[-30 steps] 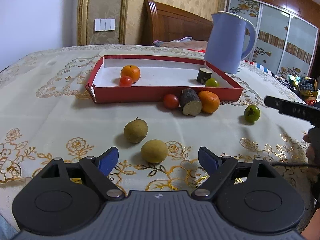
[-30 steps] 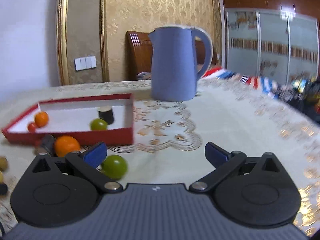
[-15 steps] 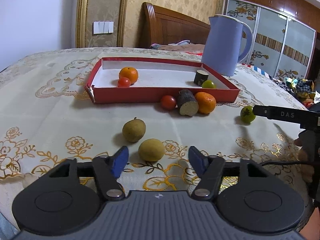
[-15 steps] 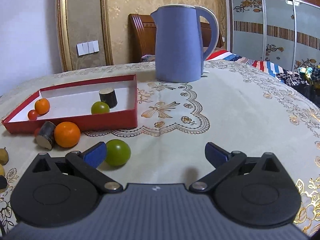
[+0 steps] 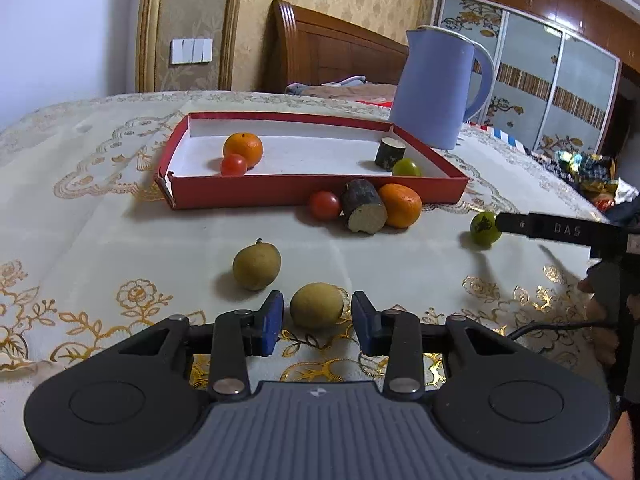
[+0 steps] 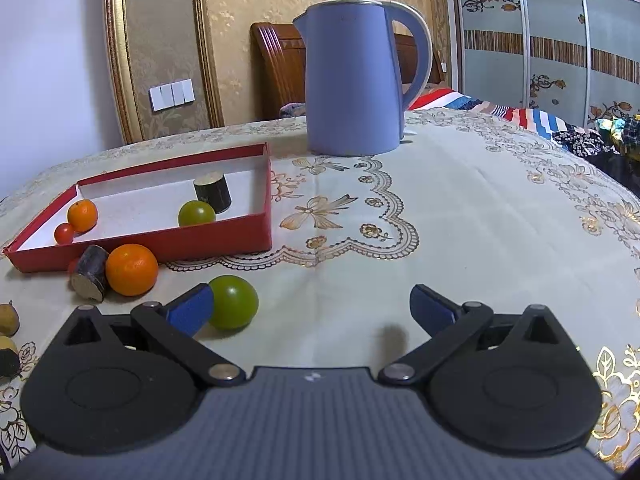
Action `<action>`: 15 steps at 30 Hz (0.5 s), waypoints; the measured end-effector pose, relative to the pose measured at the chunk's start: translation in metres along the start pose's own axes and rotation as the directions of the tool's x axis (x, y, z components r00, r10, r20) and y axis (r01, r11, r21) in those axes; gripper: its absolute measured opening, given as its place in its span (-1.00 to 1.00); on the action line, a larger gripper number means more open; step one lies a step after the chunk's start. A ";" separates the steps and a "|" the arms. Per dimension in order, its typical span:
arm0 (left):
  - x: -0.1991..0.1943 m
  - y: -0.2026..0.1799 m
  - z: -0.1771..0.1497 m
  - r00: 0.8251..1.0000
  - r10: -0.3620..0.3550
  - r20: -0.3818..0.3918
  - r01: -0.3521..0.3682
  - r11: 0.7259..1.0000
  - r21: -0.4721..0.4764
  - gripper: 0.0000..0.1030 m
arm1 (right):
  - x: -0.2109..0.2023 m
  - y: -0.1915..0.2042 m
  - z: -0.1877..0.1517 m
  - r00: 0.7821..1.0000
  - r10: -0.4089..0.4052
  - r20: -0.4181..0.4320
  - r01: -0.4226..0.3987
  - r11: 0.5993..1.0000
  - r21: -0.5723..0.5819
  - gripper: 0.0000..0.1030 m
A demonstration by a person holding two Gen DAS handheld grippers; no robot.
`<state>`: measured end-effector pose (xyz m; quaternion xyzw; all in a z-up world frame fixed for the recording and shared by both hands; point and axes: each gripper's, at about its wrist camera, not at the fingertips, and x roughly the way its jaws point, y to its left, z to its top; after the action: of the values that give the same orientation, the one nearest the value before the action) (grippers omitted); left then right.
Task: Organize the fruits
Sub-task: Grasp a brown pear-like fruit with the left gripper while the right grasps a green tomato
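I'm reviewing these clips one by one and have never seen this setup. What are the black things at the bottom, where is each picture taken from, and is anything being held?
No robot: a person holds a two-fingered gripper in each hand, each with a camera looking forward along it. One picture is from the left gripper, the other from the right gripper. On the table stand a red tray with some fruit inside and a blue kettle; more fruit lies loose before the tray. The left fingers have just been closing around a yellowish fruit, but a slim gap shows on each side, so nothing is held yet. The right fingers stand wide open, a green fruit beside one.
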<state>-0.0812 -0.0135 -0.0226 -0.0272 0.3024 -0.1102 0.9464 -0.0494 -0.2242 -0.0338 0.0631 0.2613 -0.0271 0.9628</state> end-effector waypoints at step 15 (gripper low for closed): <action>-0.006 0.004 0.002 1.000 -0.014 0.012 0.014 0.999 0.038 -0.45 | 0.002 0.003 0.001 1.000 -0.002 -0.016 0.001 1.000 -0.025 1.00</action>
<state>-0.0842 -0.0077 -0.0176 -0.0121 0.2943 -0.1222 0.9478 -0.0468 -0.2214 -0.0342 0.0512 0.2695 -0.0241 0.9614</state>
